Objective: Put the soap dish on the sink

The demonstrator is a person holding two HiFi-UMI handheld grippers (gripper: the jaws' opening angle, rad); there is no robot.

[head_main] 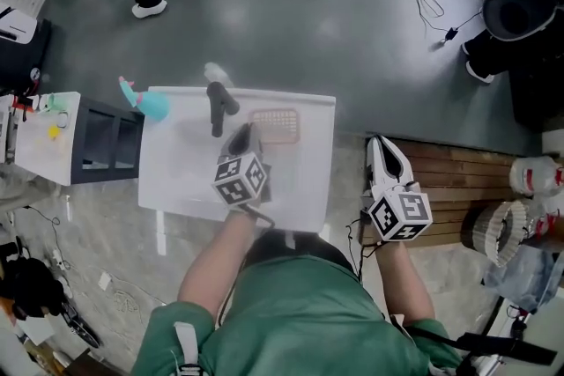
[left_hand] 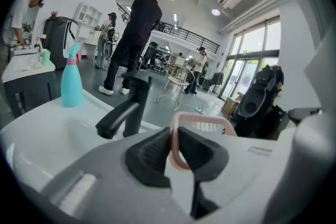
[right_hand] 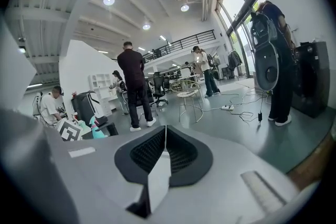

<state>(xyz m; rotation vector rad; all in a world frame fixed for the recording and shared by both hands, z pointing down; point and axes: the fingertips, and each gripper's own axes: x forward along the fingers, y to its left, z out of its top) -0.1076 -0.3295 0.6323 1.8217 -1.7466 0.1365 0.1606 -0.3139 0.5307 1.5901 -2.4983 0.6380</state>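
Soap dish (head_main: 275,126): the pink, slatted tray lies at the back right of the white sink (head_main: 176,189), just right of the black tap (head_main: 218,106). The left gripper (head_main: 244,136) reaches across the basin to it. In the left gripper view its 2 jaws are pressed onto the near rim of the soap dish (left_hand: 202,126), the pink edge pinched thin between the black pads. Holding it by the rim keeps the tray level and leaves its underside free to meet the ledge, which suits setting it down. Whether the dish already bears on the sink or hangs just above it cannot be told from these views. To judge by its place, the task is close to done and only the release is left.

The right gripper (head_main: 388,158) is held well to the right, off the sink and over a wooden slatted board (head_main: 458,180). Its jaws are closed together on nothing in the right gripper view (right_hand: 165,147), so it seems simply parked out of the way.

No soap shows in the dish; its ribs look bare. The basin is mostly hidden under the left gripper, and the part that shows holds nothing. A teal spray bottle (head_main: 145,101) stands at the sink's back left corner, well apart from the dish.
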